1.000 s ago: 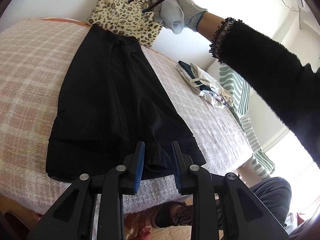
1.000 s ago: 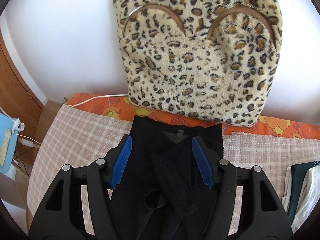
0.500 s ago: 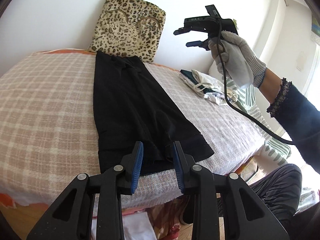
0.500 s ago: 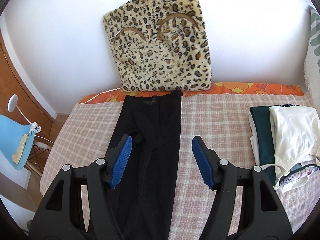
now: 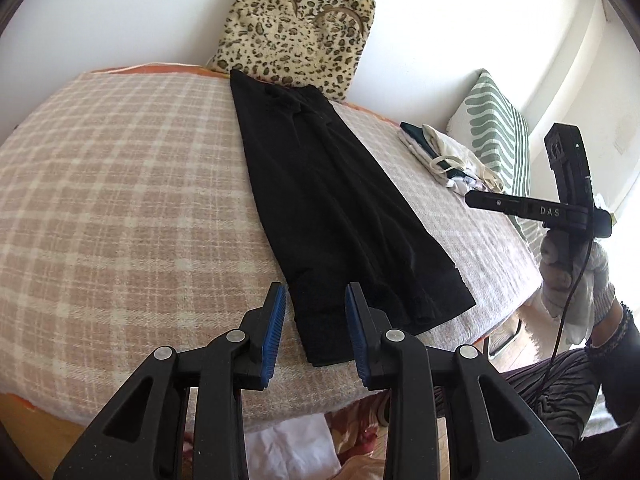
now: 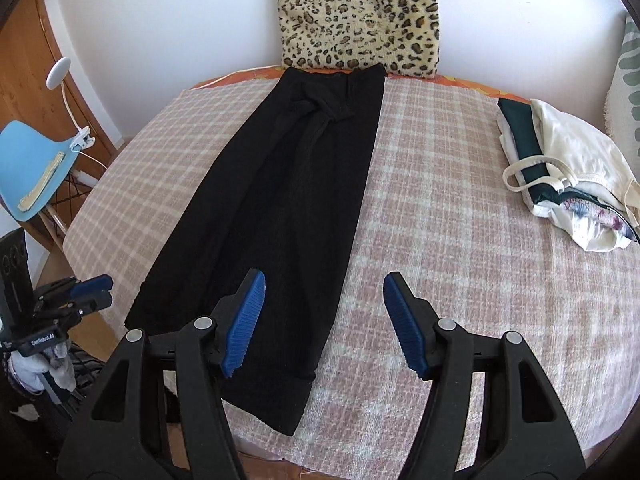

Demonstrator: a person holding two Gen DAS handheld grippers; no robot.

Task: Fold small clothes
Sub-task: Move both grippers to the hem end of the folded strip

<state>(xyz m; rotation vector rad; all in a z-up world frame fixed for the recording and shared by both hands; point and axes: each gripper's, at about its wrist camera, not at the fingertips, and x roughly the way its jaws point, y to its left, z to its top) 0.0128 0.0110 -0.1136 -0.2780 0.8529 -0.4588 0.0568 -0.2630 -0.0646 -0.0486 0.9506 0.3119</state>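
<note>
Black garment [image 6: 280, 200] (pink-checked blanket [image 6: 460, 260])

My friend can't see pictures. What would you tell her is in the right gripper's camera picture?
Long black pants lie flat, folded lengthwise, on a pink checked blanket, their top end by a leopard-print cushion. The open right gripper hovers over their near end, holding nothing. Folded clothes sit to the right.

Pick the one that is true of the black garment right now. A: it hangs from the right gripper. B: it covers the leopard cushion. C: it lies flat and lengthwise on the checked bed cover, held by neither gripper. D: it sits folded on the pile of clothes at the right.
C: the black garment lies stretched out on the checked bed cover, and both the left gripper and the right gripper stand open and empty.
</note>
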